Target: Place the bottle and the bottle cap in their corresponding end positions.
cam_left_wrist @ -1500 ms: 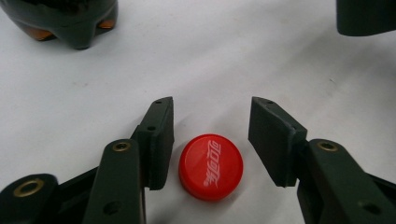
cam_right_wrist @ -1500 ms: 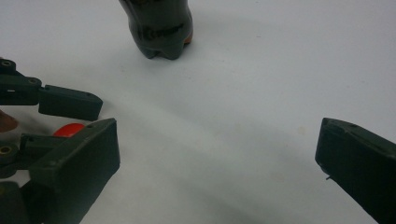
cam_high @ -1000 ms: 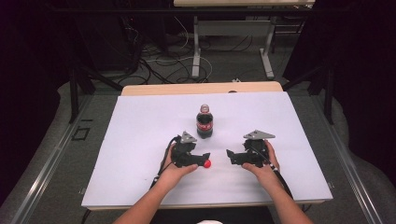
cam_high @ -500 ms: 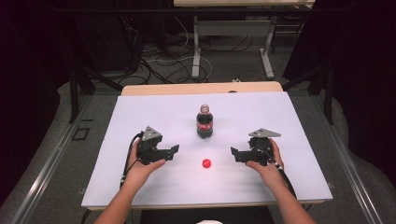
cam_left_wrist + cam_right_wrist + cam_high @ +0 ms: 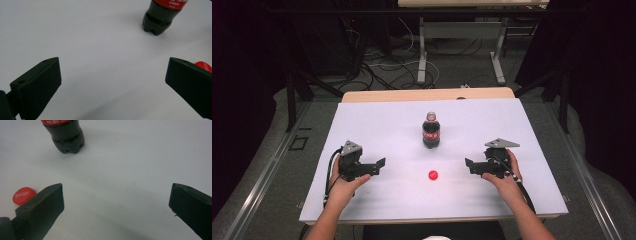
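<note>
red cap (image 5: 432, 175): flat on table | cola bottle (image 5: 431, 131): upright, uncapped, behind cap

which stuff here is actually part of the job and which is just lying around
Part of the job:
- cola bottle, upright on the white sheet, cap off
- red cap, lying loose in front of the bottle
- left gripper, jaws open, holding nothing
- right gripper, jaws open, holding nothing

Just lying about:
- cables on the floor behind the table
- far table legs

cap (image 5: 432, 175): red | bottle (image 5: 431, 131): dark, red label | table (image 5: 377, 120): white | tongs: black
</note>
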`<state>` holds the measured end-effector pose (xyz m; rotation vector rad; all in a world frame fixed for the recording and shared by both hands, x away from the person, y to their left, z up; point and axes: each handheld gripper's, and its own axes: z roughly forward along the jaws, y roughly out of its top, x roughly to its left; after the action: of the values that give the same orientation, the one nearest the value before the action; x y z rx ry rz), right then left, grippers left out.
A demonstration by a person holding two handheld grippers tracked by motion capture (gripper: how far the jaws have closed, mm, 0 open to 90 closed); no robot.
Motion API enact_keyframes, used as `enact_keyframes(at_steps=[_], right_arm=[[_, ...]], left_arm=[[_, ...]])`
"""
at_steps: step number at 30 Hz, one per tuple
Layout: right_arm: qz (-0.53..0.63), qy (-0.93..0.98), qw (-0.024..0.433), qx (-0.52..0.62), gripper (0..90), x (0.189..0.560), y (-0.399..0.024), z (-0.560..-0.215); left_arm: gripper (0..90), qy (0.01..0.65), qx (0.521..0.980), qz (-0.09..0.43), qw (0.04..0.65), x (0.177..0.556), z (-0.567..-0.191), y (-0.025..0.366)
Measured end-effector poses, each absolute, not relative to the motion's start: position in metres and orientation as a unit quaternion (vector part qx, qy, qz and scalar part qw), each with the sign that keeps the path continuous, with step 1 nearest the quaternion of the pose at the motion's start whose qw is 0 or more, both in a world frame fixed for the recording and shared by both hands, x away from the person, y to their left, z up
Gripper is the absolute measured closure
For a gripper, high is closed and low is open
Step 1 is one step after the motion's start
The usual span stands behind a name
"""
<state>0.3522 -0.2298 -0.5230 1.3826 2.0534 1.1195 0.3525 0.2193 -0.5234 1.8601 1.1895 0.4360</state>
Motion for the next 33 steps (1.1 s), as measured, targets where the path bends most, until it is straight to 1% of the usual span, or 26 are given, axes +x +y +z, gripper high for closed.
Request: enact_keyframes(at_steps=[13,18,27,33], right_arm=[[0.398,0.714,0.223,0.530,0.0,0.347,-0.268,-0.537],[0.399,0.701,0.226,0.546,0.0,0.347,-0.280,-0.543],[0.384,0.691,0.243,0.563,0.0,0.350,-0.296,-0.552],[0.383,0.687,0.236,0.571,0.0,0.351,-0.302,-0.556]], left_arm=[[0.4,0.515,0.711,0.187,0.440,0.352,-0.534,0.248],[0.4,0.518,0.704,0.192,0.446,0.350,-0.539,0.253],[0.7,0.525,0.710,0.194,0.427,0.352,-0.551,0.250],[1.1,0.527,0.712,0.193,0.422,0.354,-0.553,0.248]])
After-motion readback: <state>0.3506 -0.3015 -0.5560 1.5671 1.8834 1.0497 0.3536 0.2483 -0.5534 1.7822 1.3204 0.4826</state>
